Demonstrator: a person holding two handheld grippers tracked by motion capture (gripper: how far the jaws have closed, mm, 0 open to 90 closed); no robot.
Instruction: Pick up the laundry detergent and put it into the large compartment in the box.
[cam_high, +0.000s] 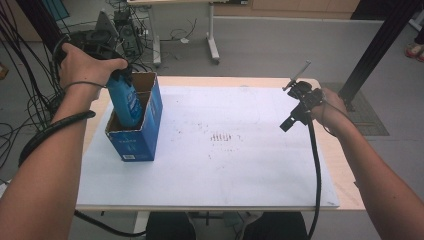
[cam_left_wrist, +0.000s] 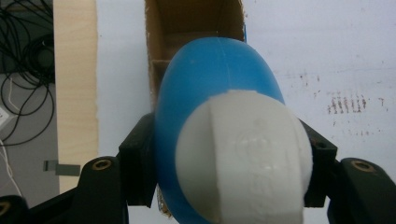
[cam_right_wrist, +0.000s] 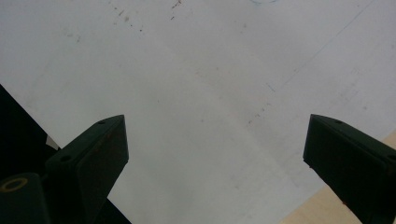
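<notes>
Your left gripper (cam_left_wrist: 224, 186) is squeezed tight on a blue bottle (cam_left_wrist: 210, 88). One black jaw presses each side of the bottle, just under its white cap (cam_left_wrist: 243, 158). From above, your left hand (cam_high: 87, 65) sits on top of the gripper at about 10 o'clock on the table. The bottle (cam_high: 125, 102) stands almost straight up, leaning a little. Its bottom half is down inside an open blue box (cam_high: 142, 135). The box is brown cardboard on the inside and has a divider across it. The bottle is in the part nearer to you. The box stands on the white mat (cam_high: 225, 165), close to the mat's left edge.

Your right gripper (cam_right_wrist: 215, 154) is wide open and has nothing in it. Its two black jaws are far apart, with bare white mat (cam_right_wrist: 187, 70) between them. From above, your right hand (cam_high: 327, 102) holds this gripper (cam_high: 297, 110) up over the mat at about 2 o'clock, well apart from the box. A black cable (cam_high: 316, 170) hangs down from it toward you.

Some small dark marks (cam_high: 221, 137) sit in the middle of the mat. The mat lies on a light wooden table (cam_high: 345, 175).
</notes>
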